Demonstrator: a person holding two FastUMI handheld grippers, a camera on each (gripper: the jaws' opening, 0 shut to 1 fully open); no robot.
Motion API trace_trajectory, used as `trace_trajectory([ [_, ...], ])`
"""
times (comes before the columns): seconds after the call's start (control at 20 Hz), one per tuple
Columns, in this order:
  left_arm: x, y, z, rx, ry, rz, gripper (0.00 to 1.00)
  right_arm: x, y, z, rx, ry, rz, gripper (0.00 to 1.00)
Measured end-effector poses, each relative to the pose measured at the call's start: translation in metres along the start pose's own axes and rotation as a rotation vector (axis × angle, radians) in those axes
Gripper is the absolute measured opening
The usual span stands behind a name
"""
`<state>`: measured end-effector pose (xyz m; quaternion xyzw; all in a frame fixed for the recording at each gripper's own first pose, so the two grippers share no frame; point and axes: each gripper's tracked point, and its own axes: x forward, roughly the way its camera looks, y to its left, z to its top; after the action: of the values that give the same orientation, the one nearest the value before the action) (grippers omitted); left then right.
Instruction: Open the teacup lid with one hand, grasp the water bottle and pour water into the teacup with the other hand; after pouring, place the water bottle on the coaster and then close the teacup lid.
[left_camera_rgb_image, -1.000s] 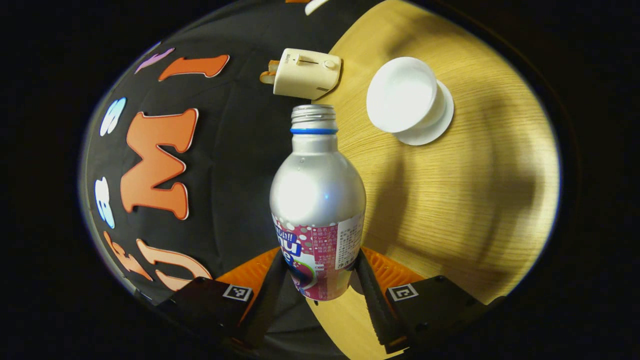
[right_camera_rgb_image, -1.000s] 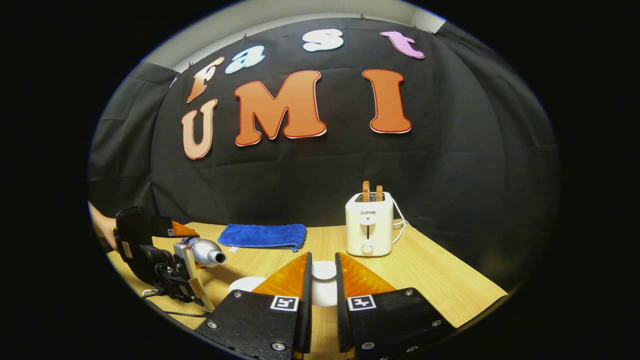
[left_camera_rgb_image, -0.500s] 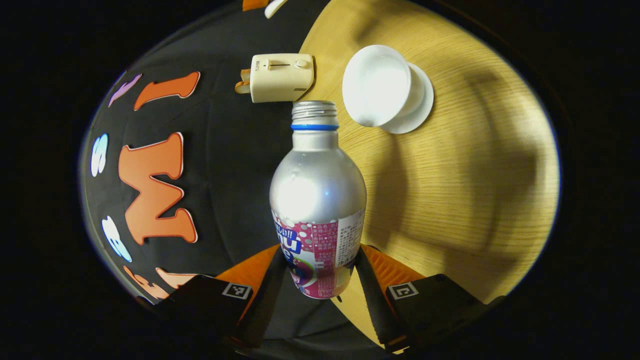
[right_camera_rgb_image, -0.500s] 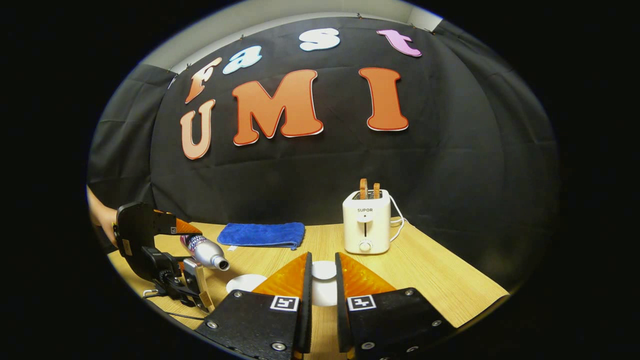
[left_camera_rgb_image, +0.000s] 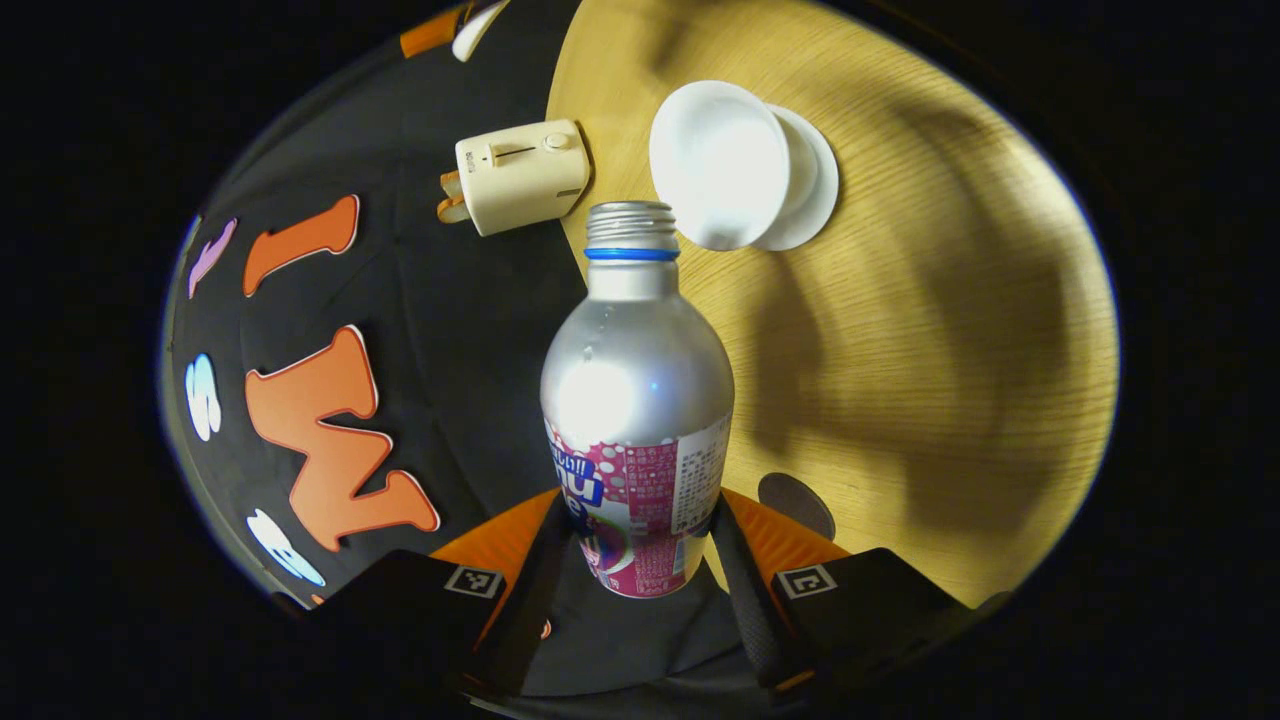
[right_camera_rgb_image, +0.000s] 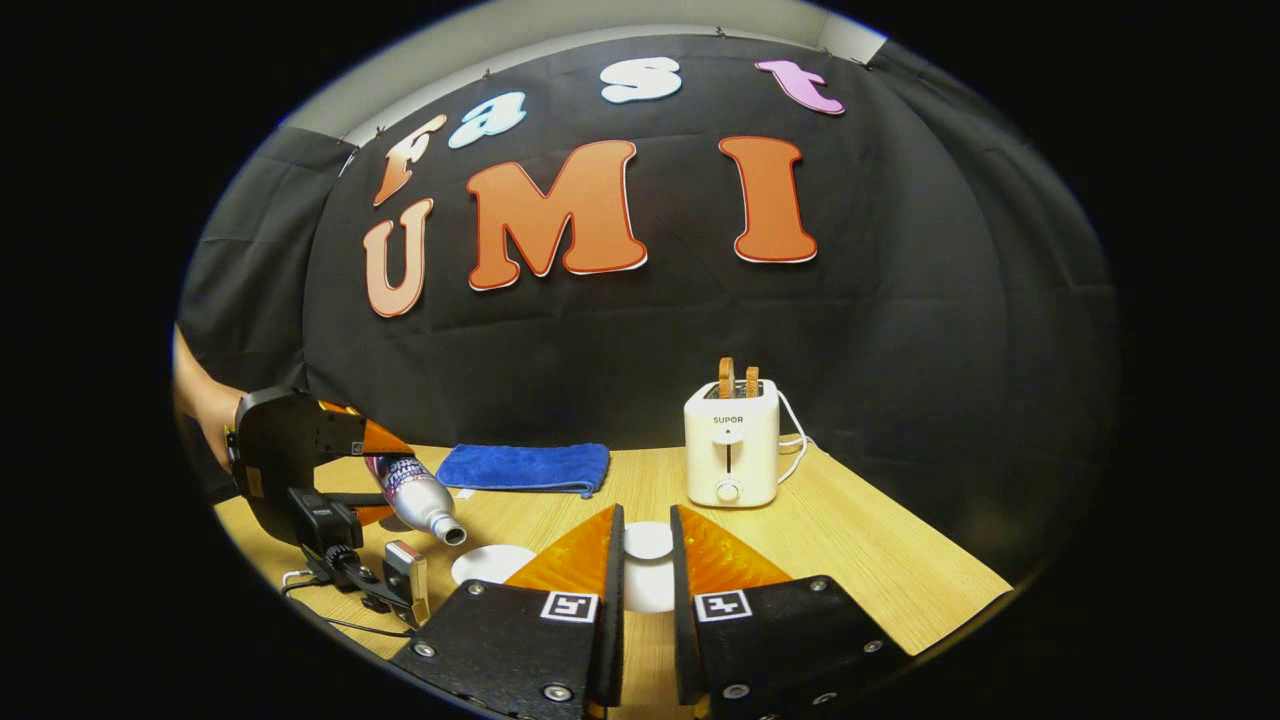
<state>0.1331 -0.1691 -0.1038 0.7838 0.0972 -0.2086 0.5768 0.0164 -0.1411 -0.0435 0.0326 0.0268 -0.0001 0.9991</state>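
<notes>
**Bottle tipped beside the open cup**

Your left gripper (left_camera_rgb_image: 640, 545) clamps the water bottle (left_camera_rgb_image: 637, 400), mouth tilted just beside the uncovered teacup (left_camera_rgb_image: 720, 160). Your right gripper (right_camera_rgb_image: 646, 570) pinches the lid (right_camera_rgb_image: 648, 541). A toaster (right_camera_rgb_image: 731, 445) and blue towel (right_camera_rgb_image: 525, 468) stand behind; the dark coaster (left_camera_rgb_image: 797, 503) lies near your left fingers.

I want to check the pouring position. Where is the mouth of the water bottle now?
In the left gripper view, the water bottle mouth sits just beside the open teacup, near the toaster.

Dim warm light, soft shadows, strong fisheye bending
</notes>
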Motion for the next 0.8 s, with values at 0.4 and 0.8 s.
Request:
trace_trajectory([
  [0.4, 0.001, 0.006, -0.001, 0.067, 0.016, -0.005, 0.84, 0.0, -0.004, -0.001, 0.003, -0.001, 0.004, 0.21],
  [0.8, 0.003, 0.018, -0.007, 0.135, 0.034, 0.014, 0.84, 0.0, -0.002, 0.001, -0.008, -0.003, 0.012, 0.21],
])
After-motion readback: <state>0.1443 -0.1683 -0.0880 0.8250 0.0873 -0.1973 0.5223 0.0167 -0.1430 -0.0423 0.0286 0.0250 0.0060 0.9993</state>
